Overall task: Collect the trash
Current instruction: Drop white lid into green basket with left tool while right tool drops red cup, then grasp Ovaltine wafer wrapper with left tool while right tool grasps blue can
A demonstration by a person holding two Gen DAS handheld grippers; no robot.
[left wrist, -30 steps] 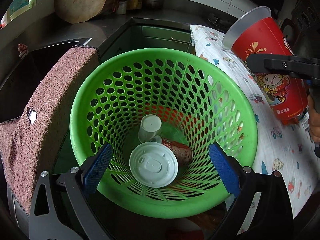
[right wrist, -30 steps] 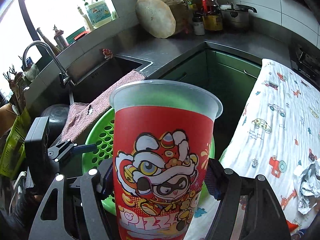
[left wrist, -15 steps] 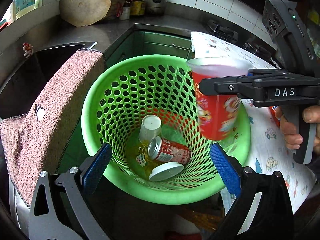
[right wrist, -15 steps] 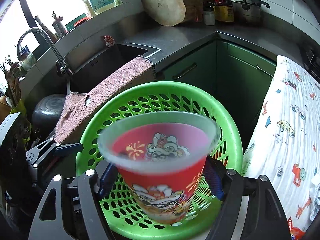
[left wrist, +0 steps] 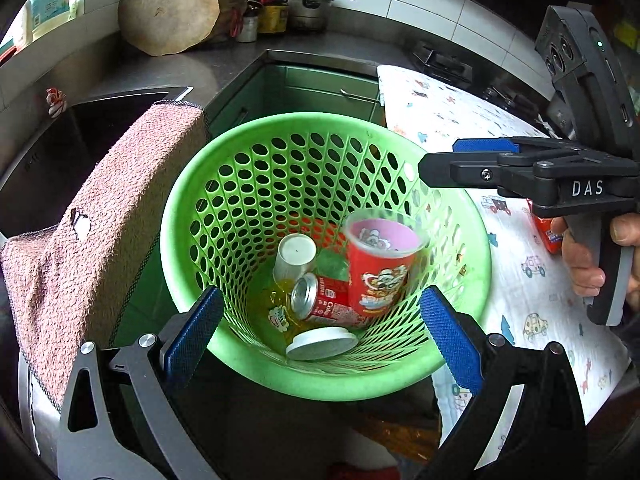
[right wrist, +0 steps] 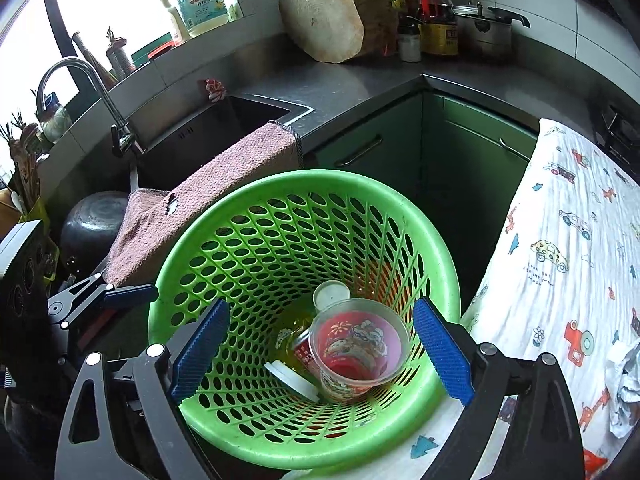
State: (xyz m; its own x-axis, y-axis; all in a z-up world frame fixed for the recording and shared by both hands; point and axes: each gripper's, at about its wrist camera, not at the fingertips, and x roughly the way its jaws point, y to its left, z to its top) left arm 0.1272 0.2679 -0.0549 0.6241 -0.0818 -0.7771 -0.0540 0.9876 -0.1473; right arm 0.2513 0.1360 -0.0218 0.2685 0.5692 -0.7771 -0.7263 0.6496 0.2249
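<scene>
Inside green basket [right wrist: 436, 264]: red cup [right wrist: 356, 350], can [left wrist: 320, 300], lid [left wrist: 320, 344]; both claws wide, towel [left wrist: 100, 216] beside

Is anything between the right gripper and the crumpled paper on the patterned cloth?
Nothing visible. The right gripper hangs open and empty over the green basket, and the crumpled paper lies uncovered on the patterned cloth to its right, with only bare cloth between them.

The green basket [right wrist: 256, 200] mouth stands unobstructed from above. Its floor is crowded: red cup [right wrist: 356, 350] upright at 4 o'clock, soda can [left wrist: 320, 300] and white lid [left wrist: 322, 343] at 6, white cup [left wrist: 294, 258] at 10. A pink towel [right wrist: 208, 196] flanks the rim at 10 o'clock, the printed cloth [right wrist: 560, 272] at 3.
</scene>
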